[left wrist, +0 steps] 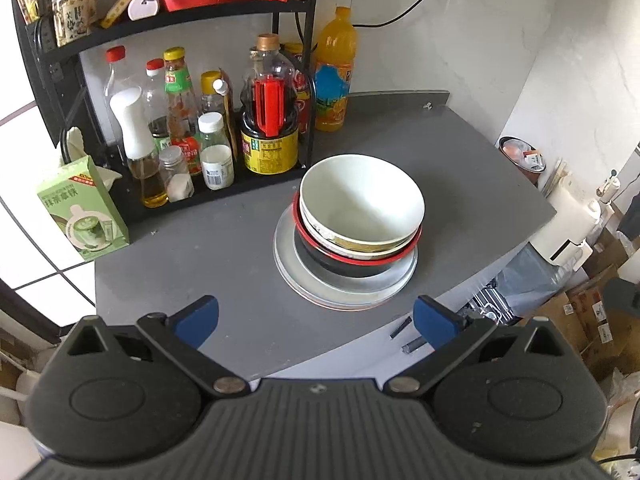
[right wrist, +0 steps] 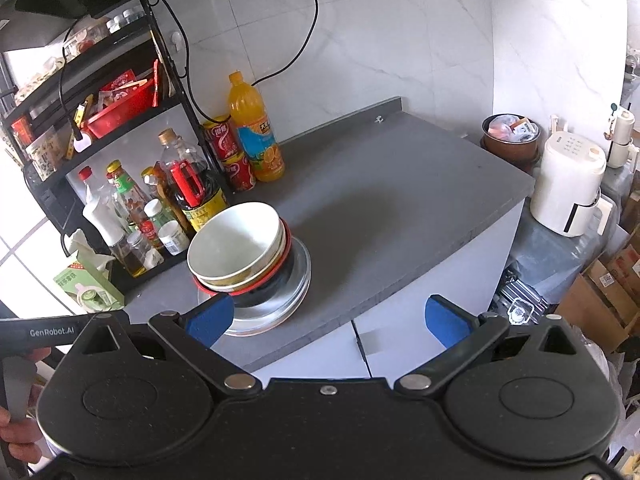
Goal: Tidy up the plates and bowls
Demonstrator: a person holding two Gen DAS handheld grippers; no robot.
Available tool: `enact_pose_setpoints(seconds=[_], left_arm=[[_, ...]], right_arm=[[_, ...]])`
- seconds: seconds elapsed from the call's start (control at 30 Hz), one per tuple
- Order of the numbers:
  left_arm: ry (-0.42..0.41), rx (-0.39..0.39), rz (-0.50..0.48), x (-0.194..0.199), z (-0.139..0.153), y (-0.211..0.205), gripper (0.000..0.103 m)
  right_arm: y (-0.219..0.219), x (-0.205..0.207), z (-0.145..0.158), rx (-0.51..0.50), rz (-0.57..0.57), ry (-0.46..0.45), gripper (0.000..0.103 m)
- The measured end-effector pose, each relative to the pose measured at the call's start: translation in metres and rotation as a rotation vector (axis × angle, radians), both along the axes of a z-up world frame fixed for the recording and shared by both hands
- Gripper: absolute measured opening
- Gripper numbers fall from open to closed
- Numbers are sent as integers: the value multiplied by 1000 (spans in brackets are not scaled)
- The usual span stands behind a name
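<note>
A stack stands on the grey countertop (left wrist: 200,256): a white bowl (left wrist: 360,200) on top, nested in a second bowl, inside a black bowl with a red rim (left wrist: 344,262), all on stacked pale plates (left wrist: 348,288). My left gripper (left wrist: 316,322) is open and empty, held just in front of the stack above the counter's front edge. In the right wrist view the same white bowl (right wrist: 234,242) and plates (right wrist: 276,300) sit left of centre. My right gripper (right wrist: 328,322) is open and empty, in front of and to the right of the stack.
A black rack (left wrist: 276,16) with sauce bottles (left wrist: 268,120) stands behind the stack. An orange juice bottle (left wrist: 334,76), red cans (right wrist: 234,156) and a green carton (left wrist: 86,208) stand nearby. A white kettle (right wrist: 568,188) and boxes lie off the counter's right edge.
</note>
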State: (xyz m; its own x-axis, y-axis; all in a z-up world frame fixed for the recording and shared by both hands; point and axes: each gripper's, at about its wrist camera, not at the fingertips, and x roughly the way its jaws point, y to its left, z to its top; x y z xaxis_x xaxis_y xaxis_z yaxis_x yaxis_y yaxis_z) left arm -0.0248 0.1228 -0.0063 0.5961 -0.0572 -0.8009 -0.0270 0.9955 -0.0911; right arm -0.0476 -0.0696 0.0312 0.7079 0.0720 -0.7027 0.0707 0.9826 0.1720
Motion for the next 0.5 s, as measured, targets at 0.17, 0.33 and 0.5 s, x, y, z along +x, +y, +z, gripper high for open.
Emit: enact_pose_setpoints(seconds=[0.17, 0.33, 0.5], left_arm=[[-6, 9, -5, -5, 2, 2, 102], [-10, 10, -25, -8, 4, 5, 102], [-3, 30, -32, -9, 4, 3, 102]], right_arm=[[0, -8, -6, -1, -19, 2, 103], [0, -14, -8, 11, -16, 11, 103], [8, -16, -3, -3, 16, -3, 103]])
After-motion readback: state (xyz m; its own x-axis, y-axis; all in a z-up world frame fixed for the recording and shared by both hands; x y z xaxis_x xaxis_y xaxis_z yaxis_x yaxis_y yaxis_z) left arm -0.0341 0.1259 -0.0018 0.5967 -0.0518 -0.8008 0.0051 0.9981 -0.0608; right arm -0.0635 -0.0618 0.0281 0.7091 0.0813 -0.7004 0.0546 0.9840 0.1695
